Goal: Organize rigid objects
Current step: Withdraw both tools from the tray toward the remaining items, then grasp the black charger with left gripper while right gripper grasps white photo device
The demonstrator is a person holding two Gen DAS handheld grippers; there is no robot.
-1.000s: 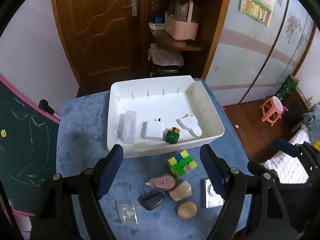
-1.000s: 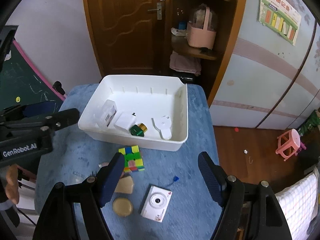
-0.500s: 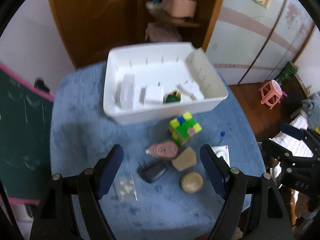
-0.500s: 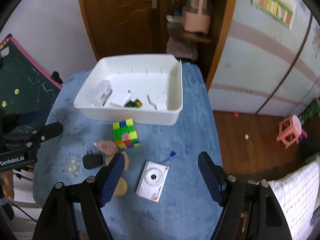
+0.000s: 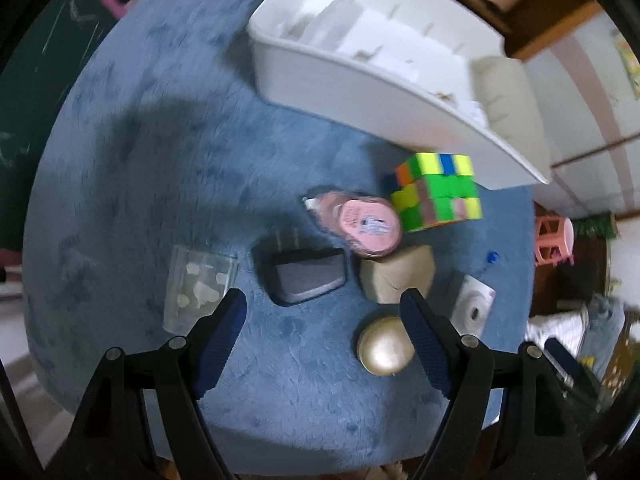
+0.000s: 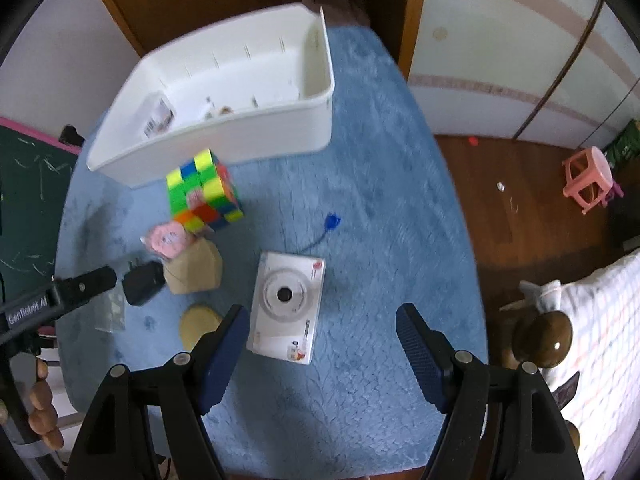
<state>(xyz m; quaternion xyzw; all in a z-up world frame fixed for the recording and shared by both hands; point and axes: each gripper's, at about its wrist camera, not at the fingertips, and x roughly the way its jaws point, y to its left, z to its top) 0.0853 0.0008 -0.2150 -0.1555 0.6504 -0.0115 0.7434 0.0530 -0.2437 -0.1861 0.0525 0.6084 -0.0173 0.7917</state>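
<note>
On the blue cloth lie a colour cube point(image 5: 438, 192) point(image 6: 202, 190), a pink round tape case point(image 5: 368, 226) point(image 6: 168, 240), a black plug adapter point(image 5: 306, 276) point(image 6: 142, 282), a tan block point(image 5: 398, 274) point(image 6: 196, 270), a round wooden disc point(image 5: 386, 346) point(image 6: 198, 322), a clear bag point(image 5: 200, 286) and a white camera point(image 6: 286, 306) point(image 5: 472, 306). The white bin point(image 5: 384, 84) point(image 6: 224, 136) holds several white items. My left gripper point(image 5: 324, 306) hangs open above the adapter and disc. My right gripper point(image 6: 320, 320) is open over the camera's right side.
The cloth-covered table point(image 6: 380, 200) ends in a rounded front edge. A small blue pin point(image 6: 332, 222) lies past the camera. A pink stool point(image 6: 588, 178) stands on the wooden floor at right, a chalkboard point(image 6: 24, 200) at left. A hand point(image 6: 40, 412) holds the other gripper.
Both grippers have dropped closer to the table and tilted downward, so the loose objects look larger. The left view has rolled. Jaws stay equally wide; nothing was picked up.
</note>
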